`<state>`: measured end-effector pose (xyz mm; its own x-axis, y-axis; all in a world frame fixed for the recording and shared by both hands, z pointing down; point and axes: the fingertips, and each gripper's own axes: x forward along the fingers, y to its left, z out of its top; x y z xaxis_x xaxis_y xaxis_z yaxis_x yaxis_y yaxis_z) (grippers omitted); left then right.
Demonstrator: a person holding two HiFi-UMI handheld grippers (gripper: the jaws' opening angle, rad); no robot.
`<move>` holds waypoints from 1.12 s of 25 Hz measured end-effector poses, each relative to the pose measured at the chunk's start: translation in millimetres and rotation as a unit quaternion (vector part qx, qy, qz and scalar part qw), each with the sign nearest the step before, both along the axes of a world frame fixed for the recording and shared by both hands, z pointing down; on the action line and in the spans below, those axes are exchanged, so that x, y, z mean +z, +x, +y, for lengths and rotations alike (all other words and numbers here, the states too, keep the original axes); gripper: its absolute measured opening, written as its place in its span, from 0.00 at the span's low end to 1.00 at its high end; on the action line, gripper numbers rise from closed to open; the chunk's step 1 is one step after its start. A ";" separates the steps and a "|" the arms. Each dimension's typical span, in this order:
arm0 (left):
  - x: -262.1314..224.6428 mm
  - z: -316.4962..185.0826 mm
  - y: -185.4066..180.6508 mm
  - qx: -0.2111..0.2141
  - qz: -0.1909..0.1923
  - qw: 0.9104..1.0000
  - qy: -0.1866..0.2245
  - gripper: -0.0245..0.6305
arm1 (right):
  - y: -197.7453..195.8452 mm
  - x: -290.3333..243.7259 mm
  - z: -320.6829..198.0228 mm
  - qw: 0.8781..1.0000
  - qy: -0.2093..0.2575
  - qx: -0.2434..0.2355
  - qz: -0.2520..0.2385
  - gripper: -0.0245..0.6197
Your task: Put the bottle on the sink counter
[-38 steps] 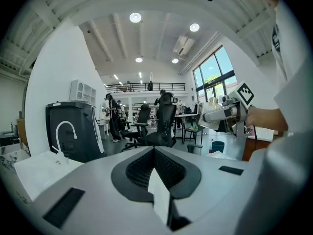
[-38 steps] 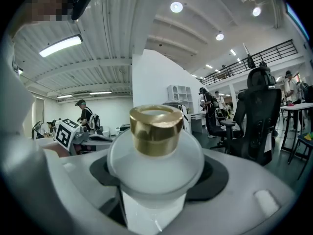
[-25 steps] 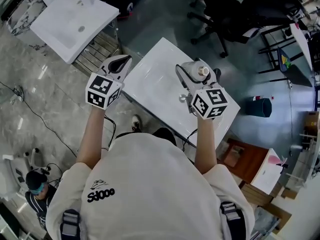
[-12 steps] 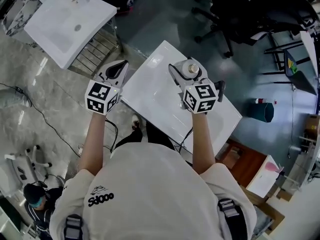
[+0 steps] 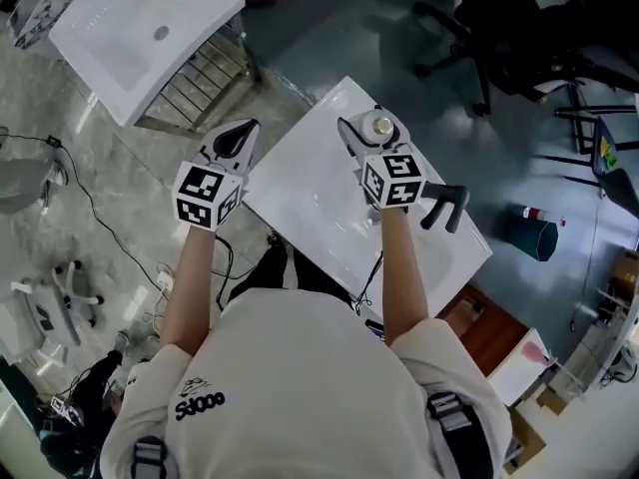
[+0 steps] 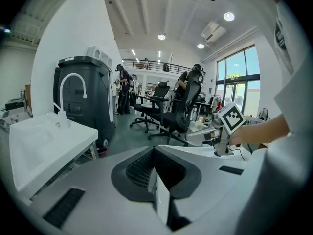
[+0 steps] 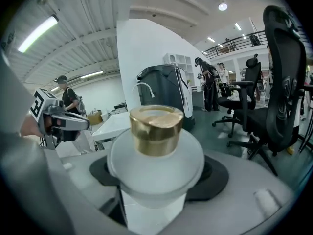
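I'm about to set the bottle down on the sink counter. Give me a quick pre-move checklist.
1. Grip: right gripper shut on the bottle, below its gold cap: ok.
2. Bottle upright, cap on top: ok.
3. Position: the head view shows the bottle over the white sink counter, but close to its far edge: ok, though marginal.
4. Height above the counter: cannot tell.
5. Landing spot beneath the bottle, hidden by the gripper: cannot tell.
6. Left gripper shut on nothing, at the counter's left edge, apart from the bottle: ok.
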<state>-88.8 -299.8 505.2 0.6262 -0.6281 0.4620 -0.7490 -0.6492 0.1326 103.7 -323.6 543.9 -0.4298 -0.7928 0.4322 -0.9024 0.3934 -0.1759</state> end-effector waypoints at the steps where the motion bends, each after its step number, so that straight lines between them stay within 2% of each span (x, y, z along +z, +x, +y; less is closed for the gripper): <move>1: 4.6 -0.1 -1.4 -0.004 -0.002 1.000 -0.005 0.05 | 0.3 7.9 -3.3 1.000 -0.006 0.000 0.001 0.58; 14: 43.2 -1.9 -8.0 -0.026 -0.009 0.998 -0.051 0.05 | -3.5 76.7 -28.5 0.998 -0.045 -0.011 0.044 0.58; 28: 53.4 3.8 -4.6 -0.027 -0.005 0.997 -0.070 0.05 | -3.5 110.6 -35.6 0.994 -0.072 -0.010 0.082 0.58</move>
